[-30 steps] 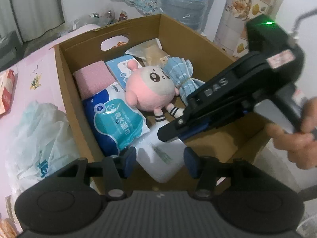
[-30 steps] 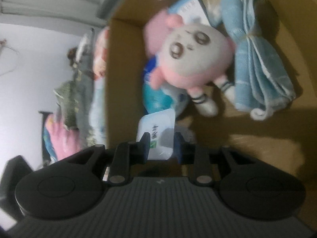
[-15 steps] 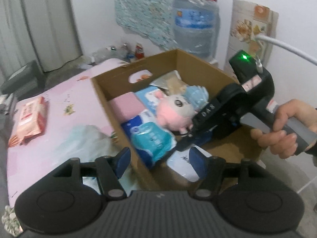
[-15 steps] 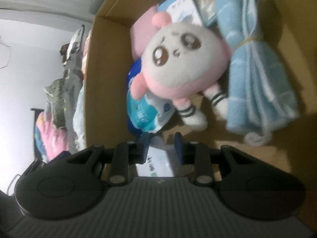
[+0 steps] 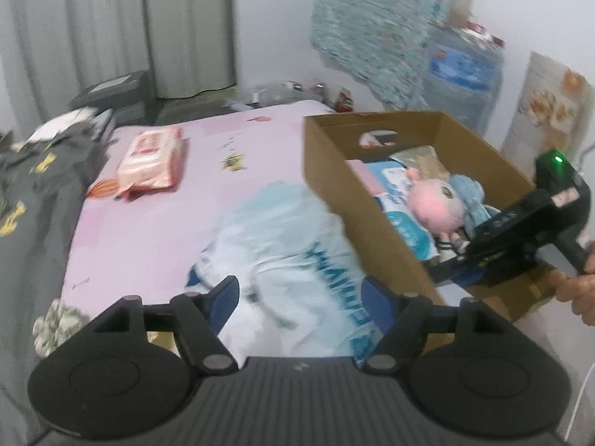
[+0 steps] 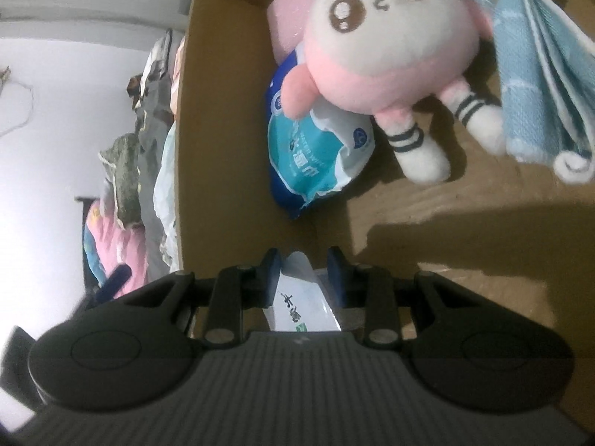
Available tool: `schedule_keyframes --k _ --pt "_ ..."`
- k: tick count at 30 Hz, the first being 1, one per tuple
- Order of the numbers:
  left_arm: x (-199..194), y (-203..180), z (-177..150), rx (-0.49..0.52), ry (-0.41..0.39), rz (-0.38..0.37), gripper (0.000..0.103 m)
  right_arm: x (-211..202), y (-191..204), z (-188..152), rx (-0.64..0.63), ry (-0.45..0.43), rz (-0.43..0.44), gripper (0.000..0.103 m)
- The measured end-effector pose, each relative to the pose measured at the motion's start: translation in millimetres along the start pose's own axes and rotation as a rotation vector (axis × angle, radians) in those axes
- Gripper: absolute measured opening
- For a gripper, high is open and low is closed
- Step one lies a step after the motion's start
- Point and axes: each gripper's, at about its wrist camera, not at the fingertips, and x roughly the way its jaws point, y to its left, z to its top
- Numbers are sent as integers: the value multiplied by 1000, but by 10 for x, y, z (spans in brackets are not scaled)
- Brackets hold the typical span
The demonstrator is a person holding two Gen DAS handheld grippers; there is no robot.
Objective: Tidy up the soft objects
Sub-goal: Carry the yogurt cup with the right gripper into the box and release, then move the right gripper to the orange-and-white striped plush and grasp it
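- We take the box (image 5: 375, 186) as our landmark; it sits on the pink bed (image 5: 156, 223).
- Just outside the box's near wall a pale plastic bag (image 5: 297, 260) lies crumpled on the bed. We judge it light, limp and slippery: it should bunch under any pinch, so a gathered fold near its top is the best hold, not a flat face.
- Well left of the box lies a pink wipes pack (image 5: 150, 163), soft but with some body; we would take it across its narrow width.
- Inside the box sit a plush doll (image 6: 390, 41), a blue towel (image 6: 539, 67) and a blue wipes pack (image 6: 316, 156), the doll partly on the pack. All look light and squashy, none fragile.
- Our left gripper (image 5: 301, 301) hangs over the bag outside the box. Its jaws have just been opening and stand wide; the bag shows between them, but the pads do not seem to press on it.
- Our right gripper (image 6: 303, 271) is inside the box at its near end, jaws narrow, with a white pouch (image 6: 303, 304) between the fingers. The left pad looks to be on it; whether the right pad touches, we cannot tell, so the hold looks slack at best.
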Motion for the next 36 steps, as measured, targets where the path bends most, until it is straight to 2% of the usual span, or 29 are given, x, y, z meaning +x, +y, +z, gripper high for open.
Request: schedule_keyframes --k 1,3,8,12,16,20,24,31,36 --pt "-23 73 -31 -22 -7 6 75 -36 -4 2 4 -15 -3 32" --pt "-79 211 -101 -59 -19 18 76 -130 15 -3 -9 -56 -7 43" --pt "-179 544 -265 -131 -33 64 76 -362 254 -41 -83 -187 -7 52" --pt "-251 788 -348 -177 -38 113 76 -479 627 -64 -195 -250 -14 60" --pt "-366 994 -428 -210 -73 167 76 -448 1151 -81 -334 -258 13 68" --pt "-388 1117 -549 -236 -64 164 76 -174 1705 -90 -458 -178 45 71" --pt "-372 1195 -686 -247 -43 145 73 341 2172 -85 -541 -55 33 71" --pt "-373 1420 -826 -271 -31 183 68 1314 2710 -149 -575 151 2 71" --pt "-233 1569 -931 -294 28 177 65 1983 2867 -251 -561 294 -10 71"
